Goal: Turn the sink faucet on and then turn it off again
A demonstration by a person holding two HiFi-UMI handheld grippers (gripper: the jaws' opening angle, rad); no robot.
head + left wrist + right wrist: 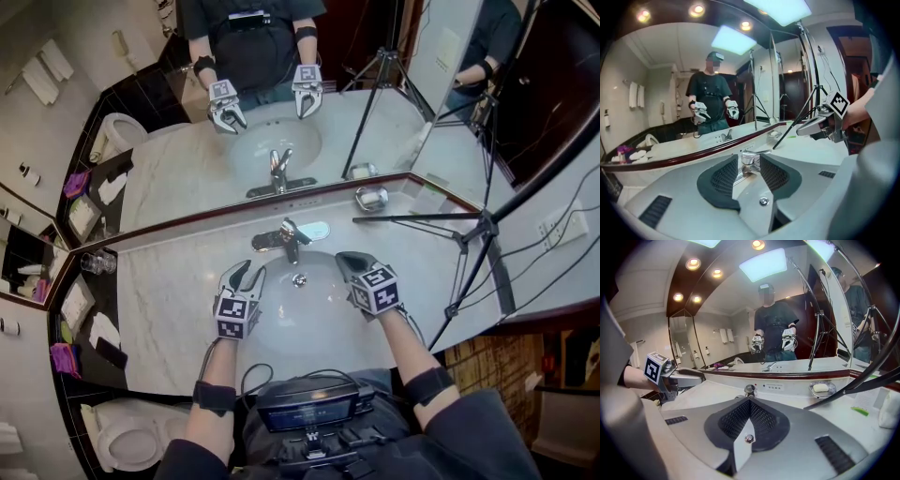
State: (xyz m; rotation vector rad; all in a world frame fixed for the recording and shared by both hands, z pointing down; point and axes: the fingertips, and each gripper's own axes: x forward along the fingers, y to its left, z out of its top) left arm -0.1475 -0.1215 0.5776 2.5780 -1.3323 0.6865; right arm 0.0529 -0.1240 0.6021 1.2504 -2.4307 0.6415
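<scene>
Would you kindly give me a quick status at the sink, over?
Left gripper open, short of faucet. Right gripper shut, empty. No water seen. Path clear.

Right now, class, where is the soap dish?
In the head view, the soap dish sits on the counter by the mirror, right of the faucet.

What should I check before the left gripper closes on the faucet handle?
1. Open left gripper, fingers apart: ok.
2. The faucet lined up in their gap: ok, per the left gripper view.
3. The fingers touching the faucet: not ok, they stand short of it in the head view.
4. Idle right gripper out of the way: ok, shut, empty, over the sink.
5. Water running or not: cannot tell.
</scene>
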